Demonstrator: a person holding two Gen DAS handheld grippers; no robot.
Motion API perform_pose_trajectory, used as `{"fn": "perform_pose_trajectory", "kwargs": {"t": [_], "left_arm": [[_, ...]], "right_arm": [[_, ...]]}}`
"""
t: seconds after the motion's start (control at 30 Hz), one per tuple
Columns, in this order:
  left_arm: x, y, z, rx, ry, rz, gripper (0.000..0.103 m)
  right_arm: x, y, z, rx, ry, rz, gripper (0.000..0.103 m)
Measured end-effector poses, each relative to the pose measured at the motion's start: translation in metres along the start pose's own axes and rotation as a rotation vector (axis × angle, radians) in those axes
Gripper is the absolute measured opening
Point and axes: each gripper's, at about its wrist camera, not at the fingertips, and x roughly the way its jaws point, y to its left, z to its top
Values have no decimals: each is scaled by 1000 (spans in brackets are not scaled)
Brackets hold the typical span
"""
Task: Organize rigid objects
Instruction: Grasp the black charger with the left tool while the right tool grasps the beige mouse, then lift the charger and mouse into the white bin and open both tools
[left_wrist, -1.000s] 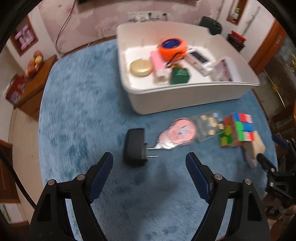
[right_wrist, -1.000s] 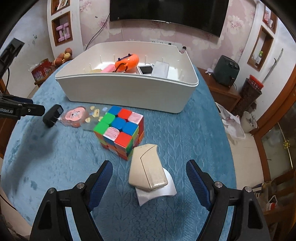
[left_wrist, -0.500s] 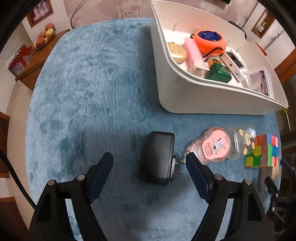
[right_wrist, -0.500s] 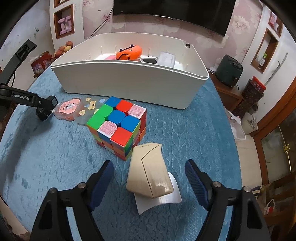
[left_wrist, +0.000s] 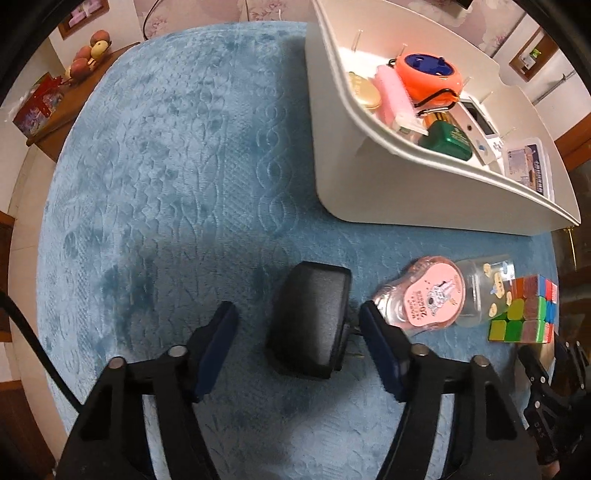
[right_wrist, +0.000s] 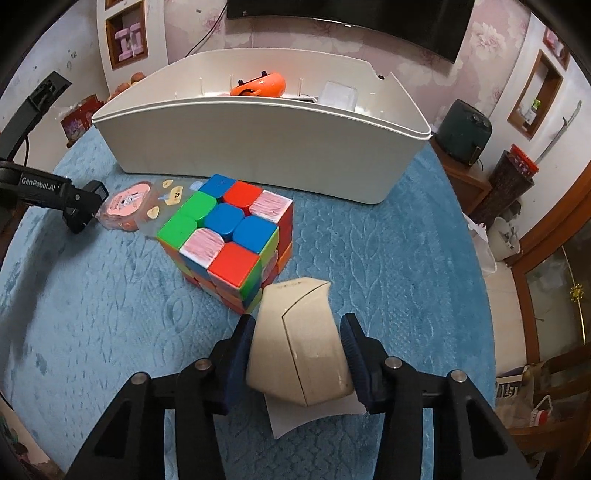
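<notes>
A black plug adapter (left_wrist: 310, 321) lies on the blue cloth between the fingers of my left gripper (left_wrist: 297, 325), which is open around it with gaps on both sides. My right gripper (right_wrist: 297, 332) is shut on a beige box (right_wrist: 299, 343) that rests on a white card (right_wrist: 314, 413). A colour cube (right_wrist: 229, 240) stands just beyond the box and also shows in the left wrist view (left_wrist: 524, 314). A pink tape dispenser (left_wrist: 428, 299) and a clear sticker box (left_wrist: 487, 291) lie to the adapter's right. The white bin (left_wrist: 369, 177) holds several items.
The round table is covered by a blue cloth (left_wrist: 166, 184). The bin (right_wrist: 258, 144) stands at the far side. A dark appliance (right_wrist: 465, 133) and a dark patterned container (right_wrist: 506, 184) stand beyond the table's right edge. The left gripper shows in the right wrist view (right_wrist: 81, 206).
My left gripper moved forward and down so the adapter now lies between its fingers. My right gripper moved forward and closed on the beige box.
</notes>
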Motion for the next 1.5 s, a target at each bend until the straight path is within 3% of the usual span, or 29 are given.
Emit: {"fn": "perform_pose_trajectory", "kwargs": {"t": [0.03,0.1,0.5,0.57,0.6,0.8,1.3,1.5], "left_arm": [[0,-2,0,4,1,0,54],[3,-6,-1,9,11,1,49],[-26,-6,-11,-8,-27,-18,48],[-38,-7,-12,-2,-43,-25,48],[-45,-9,-12,4,-53,-28,48],[-70,-15,-13,43,-79,-24,48],[-100,-51,-6,93,-127,-73,48],[-114,-63,2,119,-156,-86,48]], "right_arm": [[0,0,1,2,0,2,48],[0,-2,2,13,0,13,48],[-20,2,9,27,-39,33,47],[-25,4,10,33,-45,39,44],[-28,4,11,34,-49,41,36],[-34,6,9,31,-55,40,35],[-64,-34,6,230,-113,226,33],[-85,-43,23,238,-162,236,33]]}}
